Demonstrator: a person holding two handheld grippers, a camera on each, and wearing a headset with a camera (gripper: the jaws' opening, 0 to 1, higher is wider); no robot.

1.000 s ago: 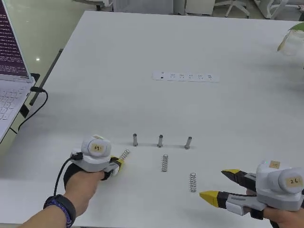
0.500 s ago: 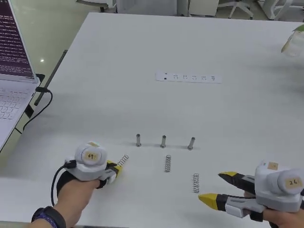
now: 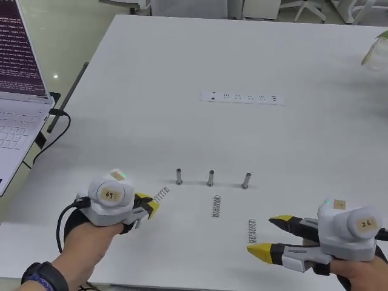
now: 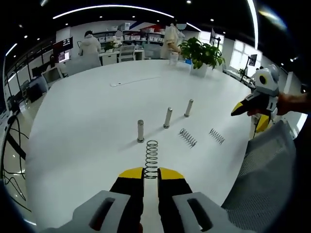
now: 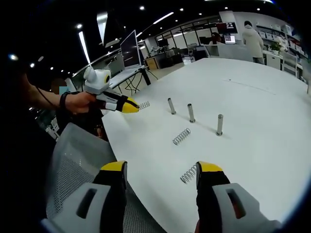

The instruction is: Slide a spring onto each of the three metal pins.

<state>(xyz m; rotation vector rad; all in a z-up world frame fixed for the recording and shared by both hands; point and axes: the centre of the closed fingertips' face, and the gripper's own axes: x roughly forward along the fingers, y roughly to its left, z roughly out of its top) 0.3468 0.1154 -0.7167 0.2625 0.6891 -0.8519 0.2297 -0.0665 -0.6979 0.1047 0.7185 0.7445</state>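
Observation:
Three upright metal pins stand in a row: left pin (image 3: 179, 176) (image 4: 140, 131), middle pin (image 3: 210, 177), right pin (image 3: 246, 180) (image 5: 220, 124). My left gripper (image 3: 151, 206) (image 4: 151, 172) is shut on the near end of a spring (image 3: 160, 194) (image 4: 151, 155), which points toward the left pin and stops just short of it. A second spring (image 3: 216, 206) (image 5: 181, 136) lies in front of the middle pin. A third spring (image 3: 252, 231) (image 5: 188, 174) lies just ahead of my right gripper (image 3: 267, 235) (image 5: 162, 170), which is wide open and holds nothing.
A white power strip (image 3: 241, 97) lies farther back on the white table (image 3: 151, 91). A laptop (image 3: 15, 79) and a black cable (image 3: 57, 130) are off the left edge. A potted plant (image 3: 379, 51) stands at the far right. The near table edge runs under both hands.
My right gripper has edged left, closer to the third spring. The left gripper keeps its hold on its spring, with hardly any shift relative to the left pin.

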